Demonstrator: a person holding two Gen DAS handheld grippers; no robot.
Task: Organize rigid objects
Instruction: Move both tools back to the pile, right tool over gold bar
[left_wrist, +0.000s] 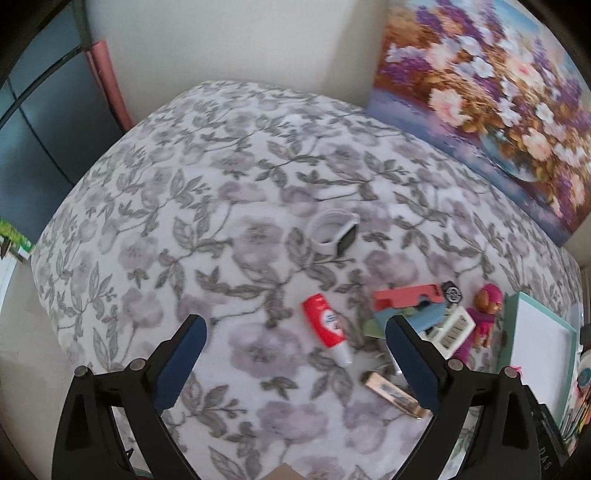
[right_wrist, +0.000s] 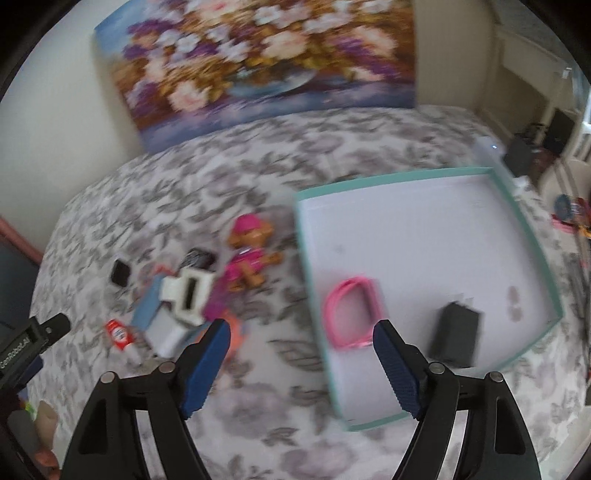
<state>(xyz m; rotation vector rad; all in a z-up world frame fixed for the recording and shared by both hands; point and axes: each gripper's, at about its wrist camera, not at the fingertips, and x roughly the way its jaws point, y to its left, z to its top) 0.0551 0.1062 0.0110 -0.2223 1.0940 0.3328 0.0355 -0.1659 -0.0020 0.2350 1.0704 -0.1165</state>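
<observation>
- Surface: a bed with a grey floral bedspread (left_wrist: 155, 229); a flower painting (right_wrist: 258, 62) leans against the wall behind it.
- Left gripper (left_wrist: 295, 332): jaws wide apart, nothing between the pads; it hangs above the bedspread, pointing steeply down.
- Farther up the bedspread, apart from the rest: a small white cup-like container (left_wrist: 330, 230) on its side, with a dark lid-like piece against its right edge.
- Between the left jaws in the left wrist view: a red and white tube (left_wrist: 325, 325) lying flat, cap end toward the camera.
- Just right of the tube: a loose pile of items, with a red flat piece (left_wrist: 404, 295), a blue block (left_wrist: 428, 317), a white rectangular part (left_wrist: 452, 328) and a small black square item (left_wrist: 452, 291). A tan oblong item (left_wrist: 393, 393) lies near the right finger; identity unclear.
- Right of the pile: a toy figure (right_wrist: 245, 258) in pink clothing, lying on its back, near the box's left wall.
- Right gripper (right_wrist: 301, 332): jaws apart, empty; it hangs over the near left corner of the box.
- Teal-rimmed shallow box (right_wrist: 532, 240) with a white floor. Inside, near the front: a pink loop-shaped item (right_wrist: 351, 314) on the left, a black block (right_wrist: 456, 334) to its right, the two apart.
- Right wrist view is motion-blurred; fine detail is unreadable.
</observation>
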